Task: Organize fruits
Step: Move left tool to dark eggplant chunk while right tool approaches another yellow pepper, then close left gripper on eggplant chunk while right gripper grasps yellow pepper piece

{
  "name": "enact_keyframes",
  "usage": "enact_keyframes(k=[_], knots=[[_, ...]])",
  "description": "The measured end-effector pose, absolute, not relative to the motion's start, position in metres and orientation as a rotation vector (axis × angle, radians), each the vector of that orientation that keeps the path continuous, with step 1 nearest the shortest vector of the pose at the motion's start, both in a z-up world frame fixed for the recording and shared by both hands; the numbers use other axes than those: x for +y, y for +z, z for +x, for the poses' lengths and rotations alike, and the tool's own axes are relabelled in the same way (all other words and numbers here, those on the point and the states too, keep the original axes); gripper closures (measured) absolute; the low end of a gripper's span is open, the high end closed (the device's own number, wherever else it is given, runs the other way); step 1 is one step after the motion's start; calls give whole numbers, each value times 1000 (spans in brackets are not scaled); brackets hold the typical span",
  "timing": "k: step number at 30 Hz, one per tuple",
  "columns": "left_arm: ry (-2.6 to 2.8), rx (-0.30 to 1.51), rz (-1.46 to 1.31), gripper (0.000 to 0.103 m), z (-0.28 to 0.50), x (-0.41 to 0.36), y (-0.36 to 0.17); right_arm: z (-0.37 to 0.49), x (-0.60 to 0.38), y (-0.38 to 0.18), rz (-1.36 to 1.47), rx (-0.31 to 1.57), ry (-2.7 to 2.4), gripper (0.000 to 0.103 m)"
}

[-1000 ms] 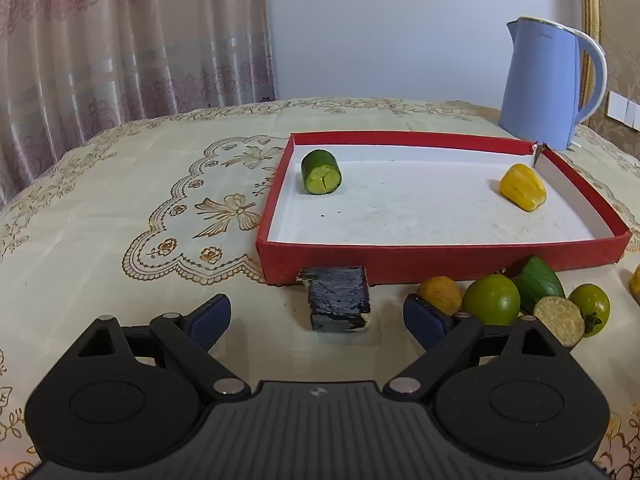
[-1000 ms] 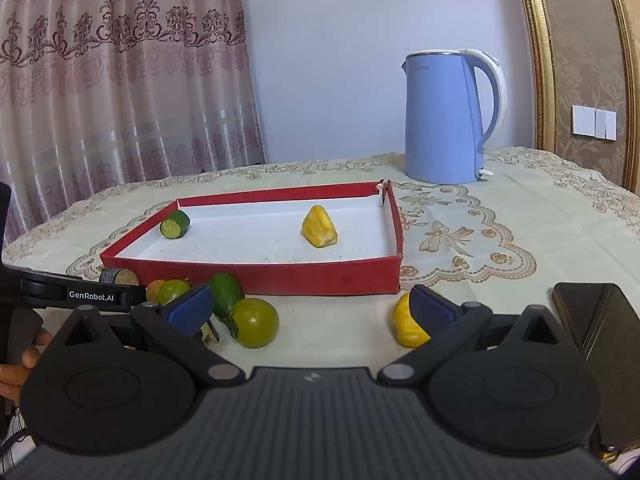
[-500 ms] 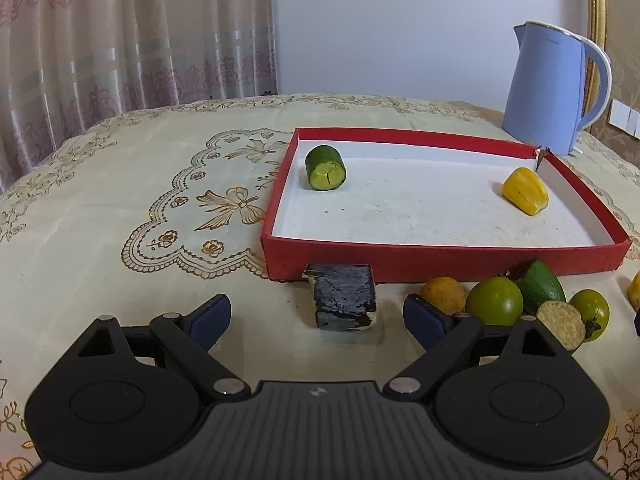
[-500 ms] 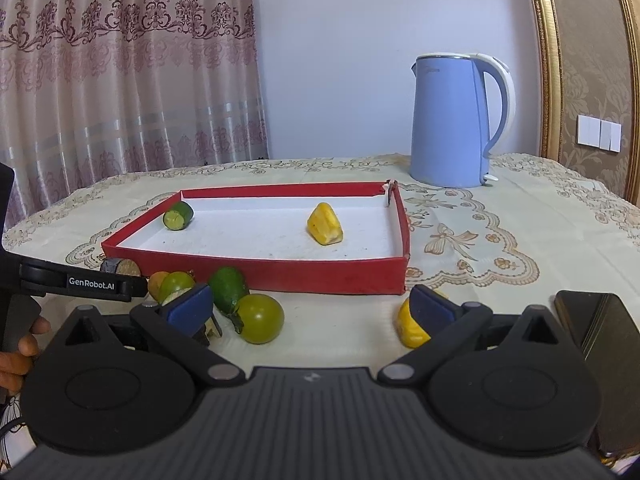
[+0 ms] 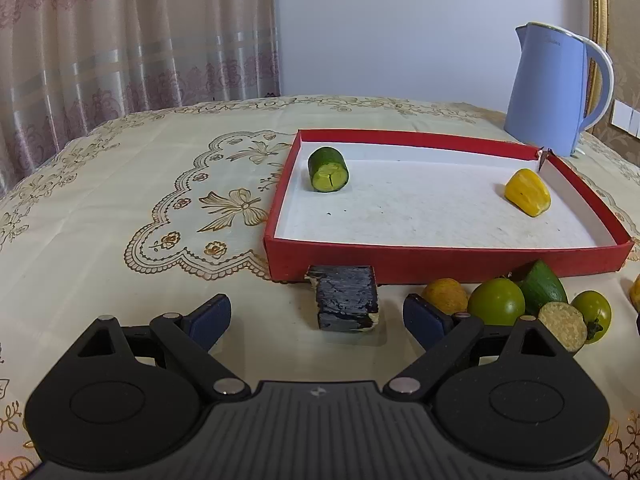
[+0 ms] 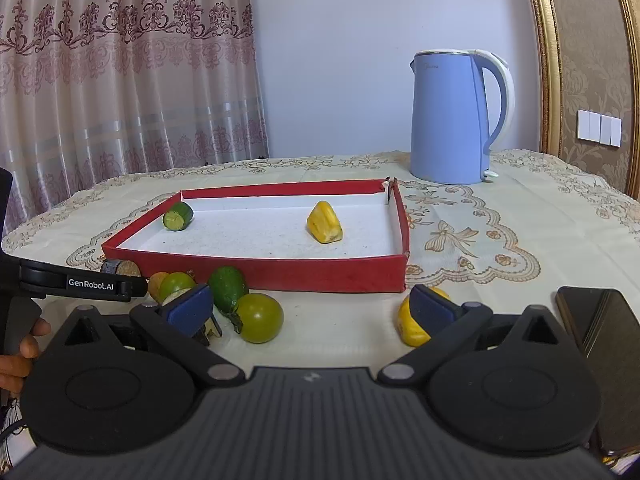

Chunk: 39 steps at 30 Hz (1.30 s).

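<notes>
A red tray (image 5: 440,260) (image 6: 280,272) holds a cucumber chunk (image 5: 328,170) (image 6: 178,216) and a yellow pepper piece (image 5: 527,193) (image 6: 324,222). In front of it lies a dark eggplant chunk (image 5: 346,300). My left gripper (image 5: 318,316) straddles it with its jaws wide and closing slightly, pads clear of it. To the right lie an orange fruit (image 5: 446,295), green tomatoes (image 5: 496,302) and an eggplant slice (image 5: 562,326). My right gripper (image 6: 311,308) is open above bare cloth between a green tomato (image 6: 259,317) and a yellow piece (image 6: 412,320).
A blue kettle (image 5: 552,96) (image 6: 452,120) stands behind the tray's far right corner. A black phone (image 6: 600,320) lies at the right near the table edge. A person's hand (image 6: 16,356) holds the left gripper, whose finger (image 6: 80,282) reaches in from the left.
</notes>
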State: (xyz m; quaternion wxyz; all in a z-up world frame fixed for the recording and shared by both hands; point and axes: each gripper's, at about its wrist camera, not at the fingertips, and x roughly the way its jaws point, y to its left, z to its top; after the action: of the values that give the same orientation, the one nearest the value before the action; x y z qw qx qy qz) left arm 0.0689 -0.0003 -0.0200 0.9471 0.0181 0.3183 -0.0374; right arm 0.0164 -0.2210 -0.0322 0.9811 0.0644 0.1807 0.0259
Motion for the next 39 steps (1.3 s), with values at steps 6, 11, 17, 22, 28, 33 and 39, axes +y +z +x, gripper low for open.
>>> enact_keyframes(k=[6,11,17,22,28,33,39], knots=[[-79,660,27,19,70,1,-21,16,-221,-32,129,364,52,0],[-78,661,28,19,70,1,-21,17,-221,-32,128,367,52,0],[-73,660,17,19,70,2,-21,17,-221,-32,128,368,52,0],[-76,660,17,22,70,3,-21,16,-220,-32,129,368,51,0],[-68,653,23,37,70,2,-21,17,-219,-33,122,366,52,0],[-91,626,17,73,65,2,-20,17,-220,-33,121,364,57,0],[-145,620,-75,74,66,14,-19,12,-222,-31,109,349,44,0]])
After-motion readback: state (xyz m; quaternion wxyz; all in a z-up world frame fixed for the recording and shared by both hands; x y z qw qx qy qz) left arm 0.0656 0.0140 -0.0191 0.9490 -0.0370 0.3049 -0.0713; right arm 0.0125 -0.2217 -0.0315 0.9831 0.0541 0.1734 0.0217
